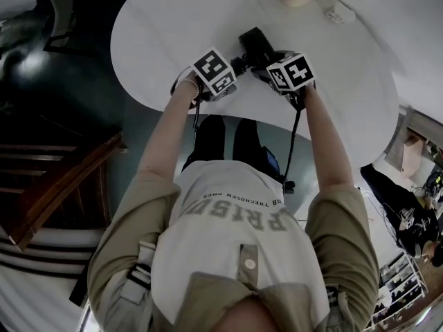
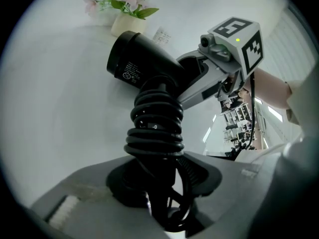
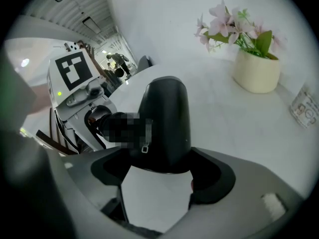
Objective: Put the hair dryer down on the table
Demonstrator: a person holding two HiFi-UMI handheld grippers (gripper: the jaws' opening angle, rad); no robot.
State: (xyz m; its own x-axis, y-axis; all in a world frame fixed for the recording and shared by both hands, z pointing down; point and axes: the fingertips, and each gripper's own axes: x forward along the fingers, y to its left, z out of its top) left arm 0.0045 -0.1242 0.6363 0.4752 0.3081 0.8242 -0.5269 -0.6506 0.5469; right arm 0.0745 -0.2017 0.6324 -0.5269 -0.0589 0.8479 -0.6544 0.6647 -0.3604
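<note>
Black plastic hair dryer [image 1: 257, 45], handle wound with coiled black cord [image 2: 154, 128], held by 2 tongs low over white round worktop [image 1: 152, 40] near its front edge; touching it or not, impossible to tell. Left tongs [image 2: 158, 185] clamped narrow on the cord-wrapped handle. Right tongs [image 3: 155, 172] spread wide, gripping the barrel on both sides. Cream pot of pink flowers [image 3: 256, 72] well beyond the barrel, small white card [image 3: 303, 108] near it.

Only a "0" reads, on the handle switch [image 2: 155, 127] of the hair dryer [image 2: 144, 63].
</note>
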